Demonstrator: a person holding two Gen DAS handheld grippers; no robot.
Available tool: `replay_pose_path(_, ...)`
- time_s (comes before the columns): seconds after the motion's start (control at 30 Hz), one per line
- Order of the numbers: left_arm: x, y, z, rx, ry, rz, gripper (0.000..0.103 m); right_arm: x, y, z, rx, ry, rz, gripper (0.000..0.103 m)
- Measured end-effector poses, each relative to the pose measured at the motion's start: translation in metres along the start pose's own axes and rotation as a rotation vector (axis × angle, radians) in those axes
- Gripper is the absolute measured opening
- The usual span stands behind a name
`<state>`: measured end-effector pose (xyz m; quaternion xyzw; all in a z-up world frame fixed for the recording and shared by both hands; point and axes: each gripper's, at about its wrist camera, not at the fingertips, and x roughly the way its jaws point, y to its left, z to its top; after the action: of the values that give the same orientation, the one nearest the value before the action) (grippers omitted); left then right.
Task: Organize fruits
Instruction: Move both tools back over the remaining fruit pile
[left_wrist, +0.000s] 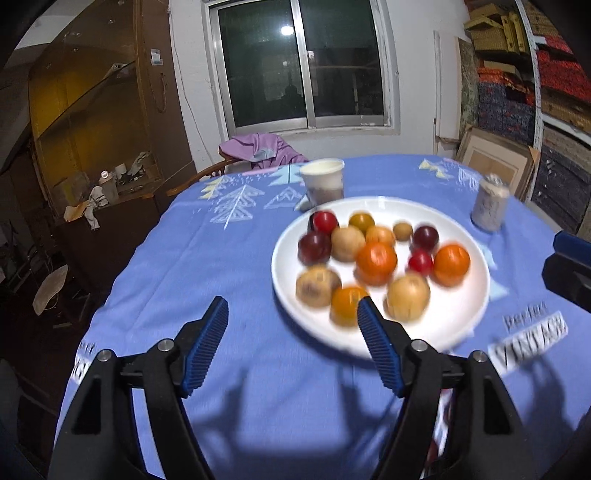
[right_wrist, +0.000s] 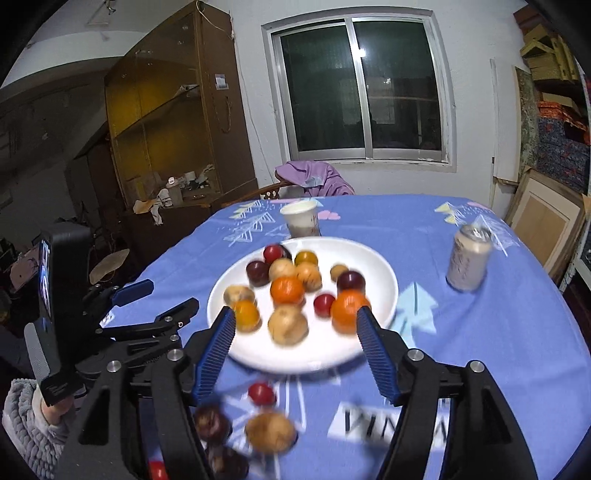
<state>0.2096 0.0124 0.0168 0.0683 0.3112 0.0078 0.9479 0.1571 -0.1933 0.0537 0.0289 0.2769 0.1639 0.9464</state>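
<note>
White plate (right_wrist: 373, 343) is sitting mid-frame on blue tabletop (right_wrist: 498, 350), holding approx a dozen fruits (right_wrist: 287, 290): oranges, plums, brown ones. Cup (right_wrist: 300, 219) & can (right_wrist: 467, 263) are standing behind it. Loose fruits (right_wrist: 269, 432) are lying lower centre. Left gripper (left_wrist: 291, 319) & right gripper (right_wrist: 295, 328) jaws are standing open, nothing between.

Blurred mixed fruits (right_wrist: 288, 290) heaped on white plate (right_wrist: 380, 266)

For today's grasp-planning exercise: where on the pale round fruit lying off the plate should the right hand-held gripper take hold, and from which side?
Grip the pale round fruit across its widest middle, coming from above. A dark plum lies close on its left and a red fruit behind, so a sideways approach would probably knock them.
</note>
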Motion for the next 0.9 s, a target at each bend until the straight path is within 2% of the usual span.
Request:
replay_pose_path(0.07, -0.013, -0.002, -0.021, 0.01, 0.01, -0.001, 0.078, -0.014, 0.001, -0.024, 0.011, 0.006, 0.0, 0.073)
replay_pose_path(0.23, -0.05, -0.015, -0.068, 0.042, 0.033, -0.034, 0.079, -0.036, -0.012, -0.069, 0.093, 0.034, -0.02, 0.073)
replay_pose_path(0.43, -0.08, -0.029, -0.114, 0.044, 0.065, -0.097, 0.083, -0.059, -0.013, -0.092, 0.138, 0.042, -0.007, 0.077)
replay_pose_path(0.67, -0.086, -0.041, -0.125, 0.095, 0.078, -0.083, 0.085, -0.069, -0.001, -0.105, 0.085, 0.043, -0.026, 0.079)
replay_pose_path(0.9, -0.081, -0.027, -0.126, 0.062, 0.121, -0.131, 0.085, -0.072, -0.003, -0.105, 0.09, 0.043, -0.02, 0.082)
